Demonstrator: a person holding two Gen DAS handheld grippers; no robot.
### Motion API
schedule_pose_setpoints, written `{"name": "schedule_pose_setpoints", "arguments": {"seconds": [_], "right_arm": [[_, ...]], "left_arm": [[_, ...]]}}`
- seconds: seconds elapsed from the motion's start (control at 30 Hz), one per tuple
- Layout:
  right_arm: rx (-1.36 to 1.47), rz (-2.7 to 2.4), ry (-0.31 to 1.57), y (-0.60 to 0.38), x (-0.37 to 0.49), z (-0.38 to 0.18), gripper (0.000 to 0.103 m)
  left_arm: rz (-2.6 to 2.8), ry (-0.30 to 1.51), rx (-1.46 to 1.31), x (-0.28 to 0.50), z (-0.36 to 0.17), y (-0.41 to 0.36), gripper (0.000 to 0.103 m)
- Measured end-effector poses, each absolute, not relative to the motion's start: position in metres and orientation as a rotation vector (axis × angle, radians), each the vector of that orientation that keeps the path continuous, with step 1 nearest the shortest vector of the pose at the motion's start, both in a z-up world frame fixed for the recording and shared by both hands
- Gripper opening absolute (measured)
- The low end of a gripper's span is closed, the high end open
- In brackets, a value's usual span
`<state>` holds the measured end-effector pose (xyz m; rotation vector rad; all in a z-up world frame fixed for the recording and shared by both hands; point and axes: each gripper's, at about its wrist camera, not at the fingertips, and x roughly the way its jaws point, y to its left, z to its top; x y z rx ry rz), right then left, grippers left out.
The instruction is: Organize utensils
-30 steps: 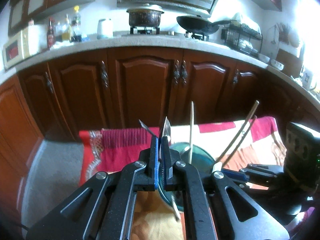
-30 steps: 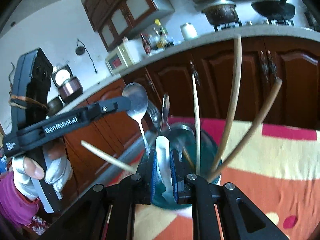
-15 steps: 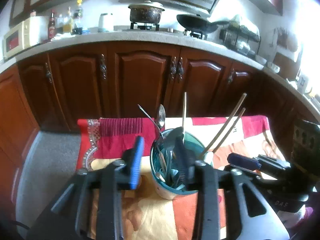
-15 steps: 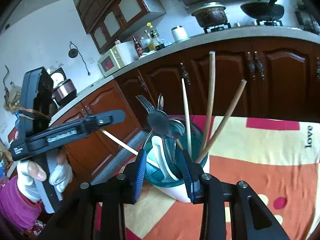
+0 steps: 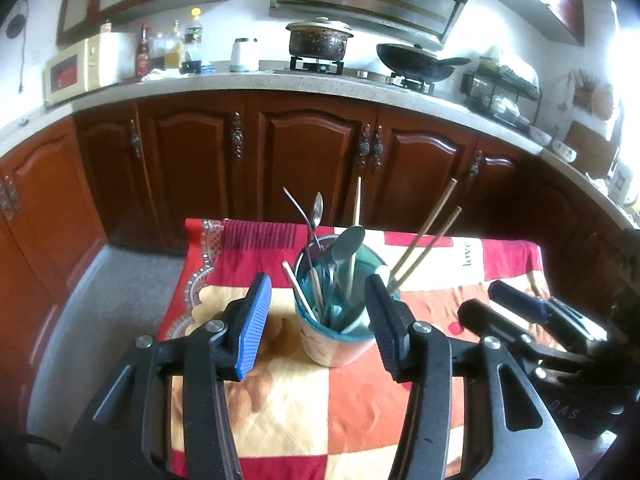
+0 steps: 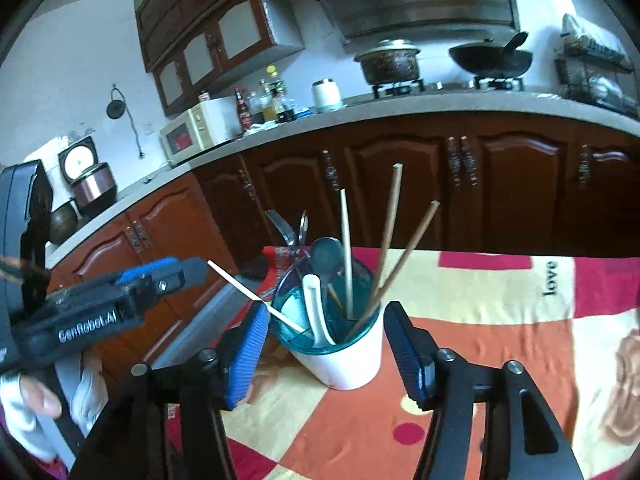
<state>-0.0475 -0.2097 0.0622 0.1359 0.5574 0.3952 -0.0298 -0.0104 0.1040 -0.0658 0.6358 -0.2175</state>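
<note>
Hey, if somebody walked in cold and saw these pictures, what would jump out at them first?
Probably the cup crammed with chopsticks, spoons and a fork, standing on the bright red and orange tablecloth in mid-frame. Framing it, the right tool and the left tool both stand open and empty, their jaws having just opened. Behind, dark wooden cabinets run under a counter bearing a pot and a wok.
</note>
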Motion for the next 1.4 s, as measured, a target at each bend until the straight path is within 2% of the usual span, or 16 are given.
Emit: {"name": "schedule_pose_setpoints", "arguments": {"seconds": [0.33, 0.47, 1.4], "right_arm": [[0.138, 0.343, 0.569, -0.212, -0.071, 0.073, 0.059], [0.122, 0.331, 0.564, -0.209, -0.076, 0.078, 0.065], [0.088, 0.306, 0.545, -0.202, -0.081, 0.084, 0.065]], "left_arm": [[-0.172, 0.616, -0.041, -0.062, 0.109, -0.024, 0.048], [-0.154, 0.611, -0.037, -0.068, 0.110, -0.024, 0.048], [-0.096, 0.591, -0.028, -0.075, 0.113, -0.024, 0.048]]}}
